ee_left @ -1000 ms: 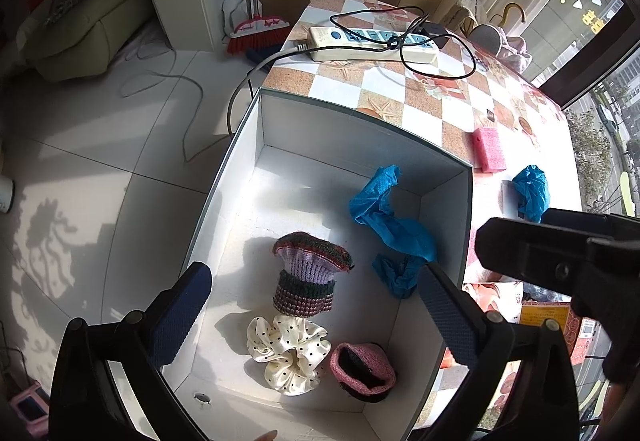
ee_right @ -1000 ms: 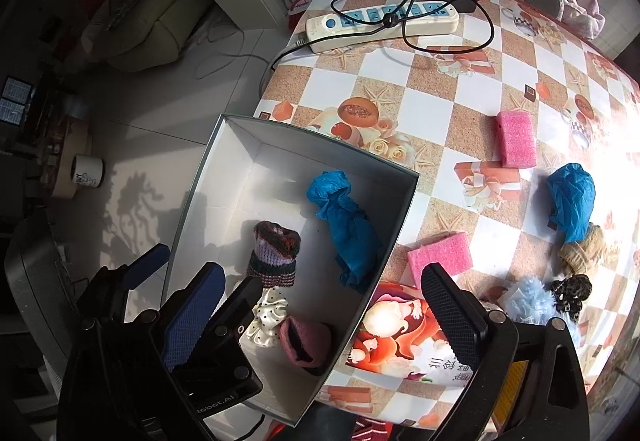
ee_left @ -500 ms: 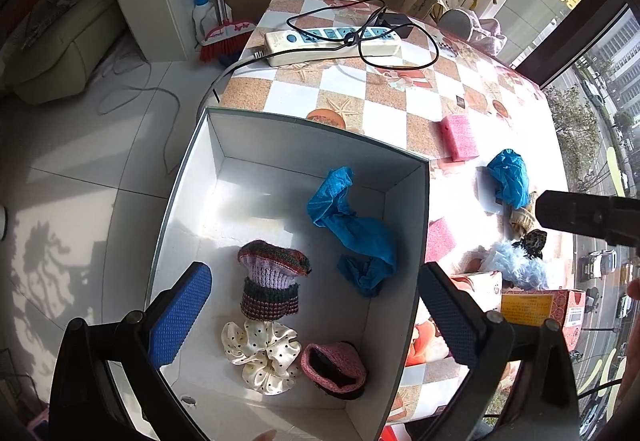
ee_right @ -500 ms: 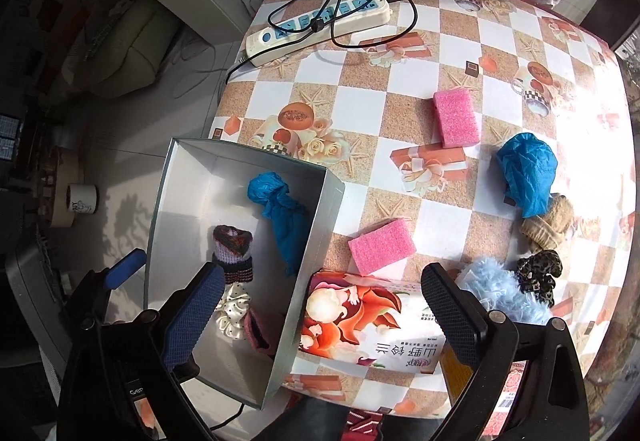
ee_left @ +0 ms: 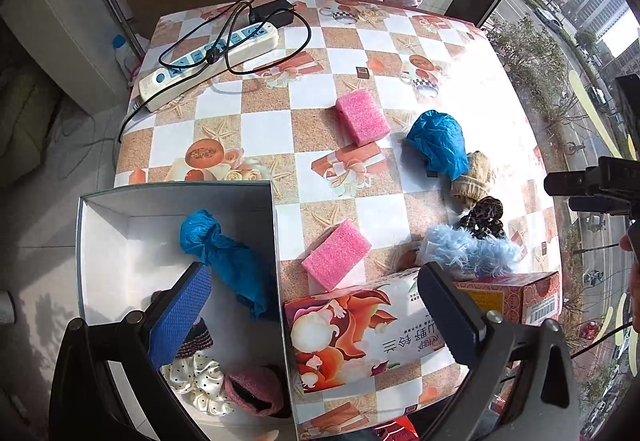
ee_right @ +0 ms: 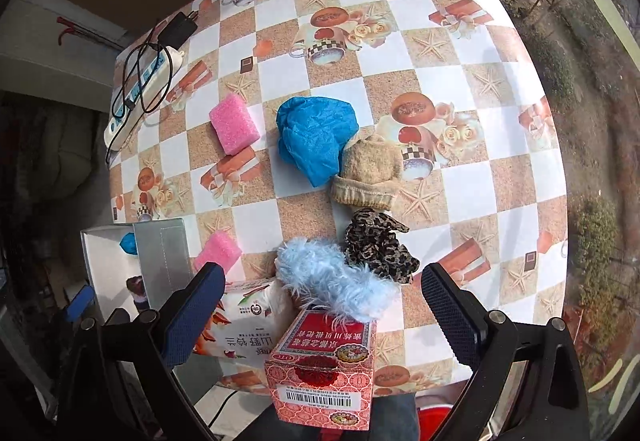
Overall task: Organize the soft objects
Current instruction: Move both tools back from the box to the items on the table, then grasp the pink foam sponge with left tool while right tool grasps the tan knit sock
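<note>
Overhead, both grippers, left (ee_left: 316,305) and right (ee_right: 320,305), hover with fingers spread wide, holding nothing.

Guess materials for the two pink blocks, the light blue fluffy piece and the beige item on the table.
Pink blocks: likely foam sponge; matte, grainy, porous-looking faces.
Light blue fluffy piece: probably faux fur or plush; long, loose, shaggy fibres.
Beige item: looks like knitted wool or acrylic; fuzzy surface with a ribbed edge band. Exact fibre cannot be told.
</note>
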Action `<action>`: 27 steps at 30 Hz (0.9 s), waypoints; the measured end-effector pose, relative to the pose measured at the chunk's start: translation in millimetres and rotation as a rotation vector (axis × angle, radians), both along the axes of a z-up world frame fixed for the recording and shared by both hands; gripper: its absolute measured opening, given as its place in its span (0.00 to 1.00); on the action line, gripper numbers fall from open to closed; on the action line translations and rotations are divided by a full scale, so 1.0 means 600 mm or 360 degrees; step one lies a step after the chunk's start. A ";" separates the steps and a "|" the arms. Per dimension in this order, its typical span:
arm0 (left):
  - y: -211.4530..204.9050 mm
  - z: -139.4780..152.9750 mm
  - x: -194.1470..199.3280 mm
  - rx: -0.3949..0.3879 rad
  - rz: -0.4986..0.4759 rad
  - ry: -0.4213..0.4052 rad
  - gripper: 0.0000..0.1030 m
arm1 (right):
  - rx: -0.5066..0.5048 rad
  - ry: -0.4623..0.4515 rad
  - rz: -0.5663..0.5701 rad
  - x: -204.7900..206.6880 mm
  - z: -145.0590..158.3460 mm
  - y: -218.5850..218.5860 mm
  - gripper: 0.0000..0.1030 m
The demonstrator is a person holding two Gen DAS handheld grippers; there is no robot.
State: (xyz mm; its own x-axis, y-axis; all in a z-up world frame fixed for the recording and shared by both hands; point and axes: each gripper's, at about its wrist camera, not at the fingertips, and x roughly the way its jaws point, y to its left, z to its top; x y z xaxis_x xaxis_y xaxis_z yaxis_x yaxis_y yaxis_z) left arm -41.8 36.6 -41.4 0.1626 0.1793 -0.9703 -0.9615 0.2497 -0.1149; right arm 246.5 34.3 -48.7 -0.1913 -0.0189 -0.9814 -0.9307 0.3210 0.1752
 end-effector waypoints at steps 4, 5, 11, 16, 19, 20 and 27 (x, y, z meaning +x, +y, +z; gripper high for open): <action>0.041 -0.017 0.043 -0.0071 -0.0006 0.0002 1.00 | -0.0081 0.0029 -0.0039 0.040 -0.039 -0.017 0.96; 0.055 -0.024 0.054 -0.0093 0.0002 0.0000 1.00 | -0.0095 0.0040 -0.0043 0.047 -0.047 -0.019 0.96; 0.152 -0.092 0.113 -0.0262 0.0114 0.0001 1.00 | -0.0144 0.0082 -0.0033 0.075 -0.092 -0.018 0.96; 0.220 -0.158 0.145 -0.0354 0.0231 0.0031 1.00 | -0.0127 0.0081 0.0016 0.082 -0.128 0.006 0.96; 0.249 -0.191 0.160 -0.0379 0.0287 0.0062 1.00 | -0.0104 0.0056 0.0101 0.073 -0.149 0.028 0.96; 0.257 -0.200 0.164 -0.0381 0.0301 0.0072 1.00 | -0.0096 0.0049 0.0137 0.068 -0.156 0.035 0.96; 0.277 -0.258 0.176 -0.0412 0.0427 0.0125 1.00 | -0.0074 -0.0007 0.0294 0.043 -0.205 0.076 0.96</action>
